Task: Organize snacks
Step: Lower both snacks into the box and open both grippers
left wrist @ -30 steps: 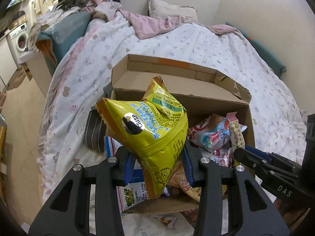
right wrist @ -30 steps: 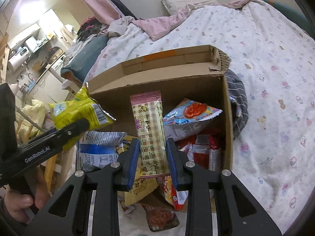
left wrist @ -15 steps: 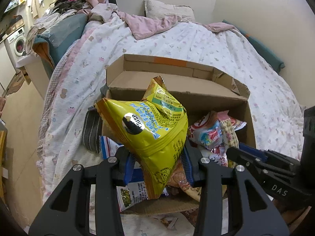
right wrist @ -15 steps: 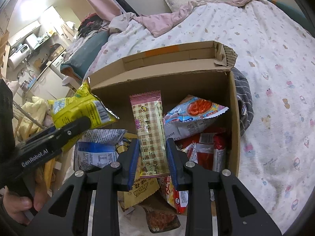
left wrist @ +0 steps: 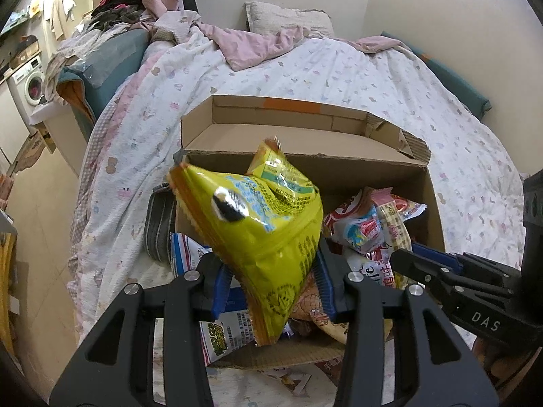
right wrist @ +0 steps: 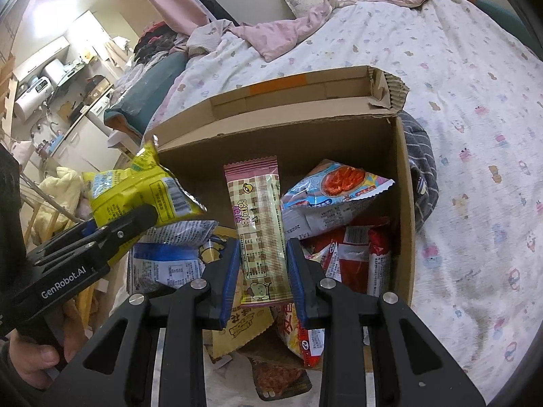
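Two packets are hanging above the open cardboard box (right wrist: 402, 203) on the bed: left gripper (left wrist: 271, 286) clamping a yellow chip bag (left wrist: 268, 234), right gripper (right wrist: 261, 274) pinching a pink checked bar (right wrist: 263, 234), probably for sorting inside.

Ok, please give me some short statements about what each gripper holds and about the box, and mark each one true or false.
1. The left gripper is shut on a yellow chip bag. True.
2. The right gripper is open and holds nothing. False: it is shut on a pink checkered snack bar.
3. The cardboard box sits on the bed. True.
4. The cardboard box holds no snacks. False: several packets lie in it, among them a red packet.
5. The snack bar lies flat on the box bottom. False: it stands upright between the right gripper's fingers, above the other packets.
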Demonstrator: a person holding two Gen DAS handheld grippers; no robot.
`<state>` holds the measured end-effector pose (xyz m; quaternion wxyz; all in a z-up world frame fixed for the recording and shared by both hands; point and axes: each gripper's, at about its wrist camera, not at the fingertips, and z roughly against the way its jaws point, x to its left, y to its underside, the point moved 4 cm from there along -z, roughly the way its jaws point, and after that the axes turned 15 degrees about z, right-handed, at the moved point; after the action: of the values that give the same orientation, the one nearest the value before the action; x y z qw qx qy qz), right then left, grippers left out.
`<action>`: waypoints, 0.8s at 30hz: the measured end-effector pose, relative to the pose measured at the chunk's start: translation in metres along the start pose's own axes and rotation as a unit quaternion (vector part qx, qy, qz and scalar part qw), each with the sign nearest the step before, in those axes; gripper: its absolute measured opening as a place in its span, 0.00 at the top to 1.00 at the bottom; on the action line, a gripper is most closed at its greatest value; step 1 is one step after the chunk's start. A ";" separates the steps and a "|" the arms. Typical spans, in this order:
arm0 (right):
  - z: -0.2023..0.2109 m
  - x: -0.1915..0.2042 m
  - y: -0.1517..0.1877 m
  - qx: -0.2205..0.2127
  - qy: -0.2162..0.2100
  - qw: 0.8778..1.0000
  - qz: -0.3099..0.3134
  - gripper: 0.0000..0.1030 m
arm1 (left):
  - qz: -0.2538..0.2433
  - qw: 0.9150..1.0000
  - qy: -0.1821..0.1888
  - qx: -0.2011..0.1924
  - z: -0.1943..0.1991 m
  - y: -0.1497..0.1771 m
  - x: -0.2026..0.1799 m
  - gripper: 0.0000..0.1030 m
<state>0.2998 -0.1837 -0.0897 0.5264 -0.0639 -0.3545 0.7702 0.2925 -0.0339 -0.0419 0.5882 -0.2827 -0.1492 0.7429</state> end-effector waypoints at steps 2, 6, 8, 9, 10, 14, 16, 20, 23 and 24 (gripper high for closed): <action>0.000 0.000 0.000 -0.001 0.000 1.000 0.000 0.71 | -0.004 1.000 0.002 -0.001 0.001 0.000 -0.001 0.48; 0.001 -0.002 0.000 -0.002 -0.002 1.000 -0.003 0.71 | -0.007 1.000 0.010 -0.010 0.005 0.001 -0.005 0.27; 0.001 -0.003 0.000 -0.003 -0.005 1.000 -0.009 0.69 | -0.008 1.000 0.007 -0.012 0.006 0.001 -0.006 0.24; 0.001 -0.004 0.000 -0.003 -0.006 1.000 -0.012 0.68 | -0.008 1.000 0.010 -0.011 0.006 0.001 -0.007 0.24; 0.001 -0.004 0.000 -0.005 -0.006 1.000 -0.013 0.68 | -0.006 1.000 0.017 -0.009 0.006 0.001 -0.006 0.24; 0.004 -0.004 -0.001 -0.011 -0.003 1.000 -0.012 0.65 | -0.001 1.000 0.017 -0.008 0.006 0.000 -0.004 0.24; 0.004 -0.005 -0.001 -0.014 -0.008 1.000 -0.019 0.38 | 0.002 1.000 0.015 -0.007 0.005 0.001 -0.003 0.24; 0.007 -0.006 -0.002 -0.020 -0.004 1.000 -0.021 0.27 | 0.009 1.000 0.013 0.000 0.003 0.001 0.000 0.24; 0.006 -0.007 -0.001 -0.019 -0.005 0.999 -0.026 0.27 | 0.009 1.000 0.010 0.002 0.002 0.002 0.000 0.24; 0.006 -0.008 -0.001 -0.018 -0.005 1.000 -0.025 0.27 | 0.008 1.000 0.010 0.002 0.002 0.003 0.000 0.24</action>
<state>0.3010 -0.1933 -0.0869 0.5429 -0.0608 -0.3723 0.7503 0.2889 -0.0342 -0.0421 0.5842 -0.2898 -0.1398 0.7451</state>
